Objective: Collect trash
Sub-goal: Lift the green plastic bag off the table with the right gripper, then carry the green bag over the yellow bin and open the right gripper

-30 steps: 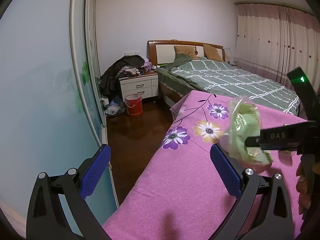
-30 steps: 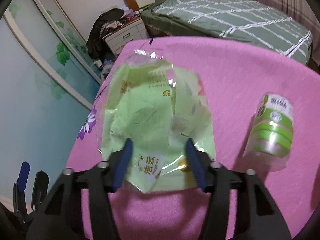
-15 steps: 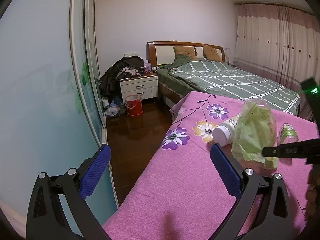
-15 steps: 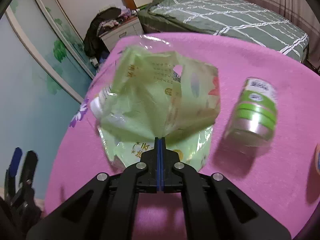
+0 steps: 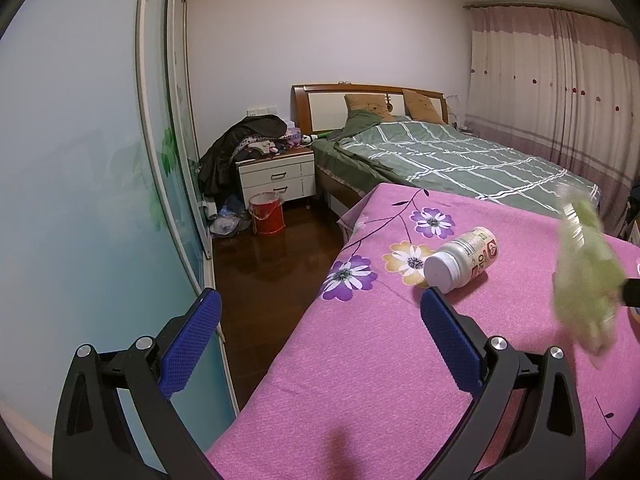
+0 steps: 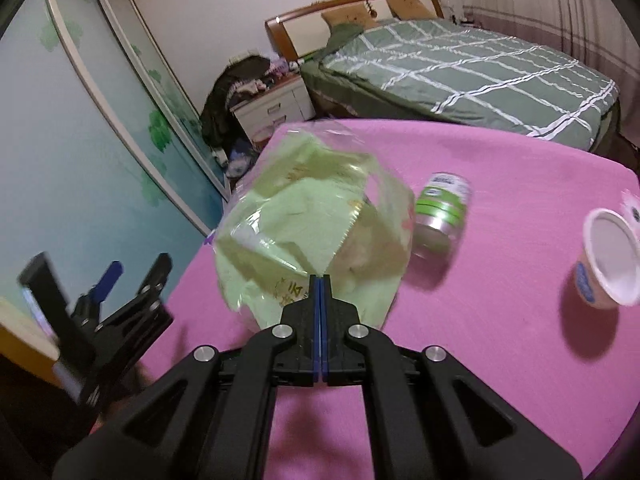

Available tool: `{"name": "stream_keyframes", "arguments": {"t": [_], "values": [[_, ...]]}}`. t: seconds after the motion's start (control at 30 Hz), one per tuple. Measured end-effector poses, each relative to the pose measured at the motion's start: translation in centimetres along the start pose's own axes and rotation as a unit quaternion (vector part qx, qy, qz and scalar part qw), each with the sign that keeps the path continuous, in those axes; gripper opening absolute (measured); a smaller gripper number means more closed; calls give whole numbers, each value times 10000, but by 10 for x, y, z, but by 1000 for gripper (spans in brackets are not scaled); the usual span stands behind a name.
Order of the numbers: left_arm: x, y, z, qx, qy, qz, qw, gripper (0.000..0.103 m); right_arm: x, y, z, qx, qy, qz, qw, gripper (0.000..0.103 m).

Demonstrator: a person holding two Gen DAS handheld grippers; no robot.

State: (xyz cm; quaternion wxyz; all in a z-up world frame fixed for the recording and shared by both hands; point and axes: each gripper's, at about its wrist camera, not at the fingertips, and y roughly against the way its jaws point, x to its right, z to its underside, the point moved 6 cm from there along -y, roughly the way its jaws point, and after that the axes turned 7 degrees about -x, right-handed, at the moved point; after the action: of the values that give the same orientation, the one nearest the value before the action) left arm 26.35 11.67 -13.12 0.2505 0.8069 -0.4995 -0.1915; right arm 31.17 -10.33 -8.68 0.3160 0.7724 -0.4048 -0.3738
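My right gripper [image 6: 320, 280] is shut on a crumpled green plastic wrapper [image 6: 304, 216] and holds it above the pink cloth. The same wrapper [image 5: 584, 276] hangs blurred at the right edge of the left wrist view. A white bottle [image 5: 464, 260] lies on its side on the flowered pink cloth [image 5: 360, 360], just beyond my left gripper [image 5: 316, 340]. That gripper is open and holds nothing. It also shows at the lower left of the right wrist view as the left gripper [image 6: 120, 288]. A green-labelled jar [image 6: 440, 208] and a white yoghurt cup [image 6: 608, 260] lie on the cloth to the right.
Beyond the pink surface stands a bed with a green checked quilt [image 5: 440, 156]. A red bucket [image 5: 266, 214] sits on the wooden floor by a white nightstand [image 5: 276, 176] piled with clothes. A sliding glass wardrobe door [image 5: 80, 160] fills the left side.
My right gripper closed on the green wrapper, lifted it off the cloth and carried it rightward, uncovering the white bottle. The left gripper stayed still.
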Motion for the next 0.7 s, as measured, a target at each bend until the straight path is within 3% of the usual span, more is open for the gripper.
{"name": "stream_keyframes", "arguments": {"t": [0.3,0.7], "values": [[1,3,0,77,-52,-38,9999,98,27,68,33,451,-179,198,9986,0],[3,6,-1,132,-117,-71,9998,98,110,165,100,1083,-1002,1062,9833,0]]}}
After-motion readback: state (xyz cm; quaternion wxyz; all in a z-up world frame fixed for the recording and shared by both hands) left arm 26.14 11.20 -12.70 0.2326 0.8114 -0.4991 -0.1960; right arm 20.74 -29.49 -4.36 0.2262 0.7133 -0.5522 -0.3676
